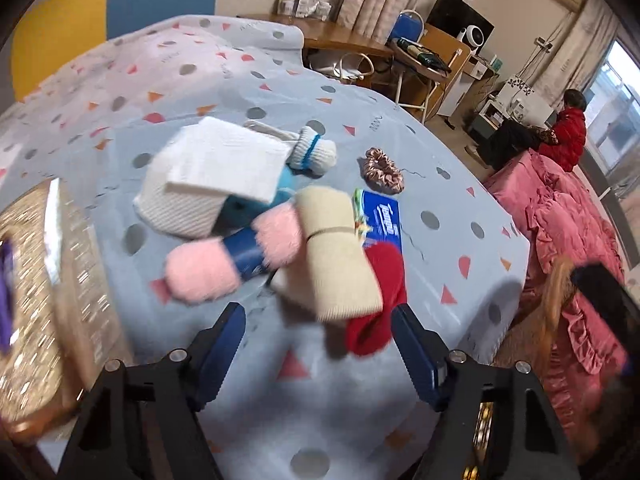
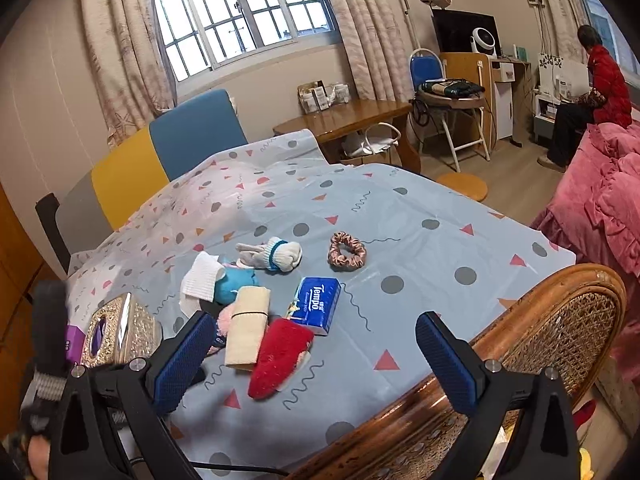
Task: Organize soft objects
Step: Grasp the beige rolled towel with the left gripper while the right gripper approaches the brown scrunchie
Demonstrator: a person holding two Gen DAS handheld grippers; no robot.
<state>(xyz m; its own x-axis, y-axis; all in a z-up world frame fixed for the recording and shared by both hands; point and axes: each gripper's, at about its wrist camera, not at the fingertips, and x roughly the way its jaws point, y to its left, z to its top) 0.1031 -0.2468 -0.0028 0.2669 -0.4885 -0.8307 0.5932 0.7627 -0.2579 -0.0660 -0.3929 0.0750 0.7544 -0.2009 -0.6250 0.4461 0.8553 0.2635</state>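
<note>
A heap of soft things lies on the patterned tablecloth (image 1: 460,184): a cream rolled cloth (image 1: 332,248) with a band, a red sock (image 1: 380,292), pink fluffy yarn (image 1: 236,256), a folded white cloth (image 1: 224,160) and a blue-striped white sock (image 1: 314,152). A pink scrunchie (image 1: 382,170) lies apart. My left gripper (image 1: 318,320) hovers open just before the cream roll and red sock, its pads touching neither. My right gripper (image 2: 316,324) is open and empty, back from the red sock (image 2: 280,354) and cream roll (image 2: 248,328).
A blue Tempo tissue pack (image 2: 318,304) lies beside the heap. A gold tissue box (image 2: 120,332) stands at the table's left. A wicker chair back (image 2: 560,320) rises at the near right edge. A person in red (image 2: 608,84) sits far right by a pink bed.
</note>
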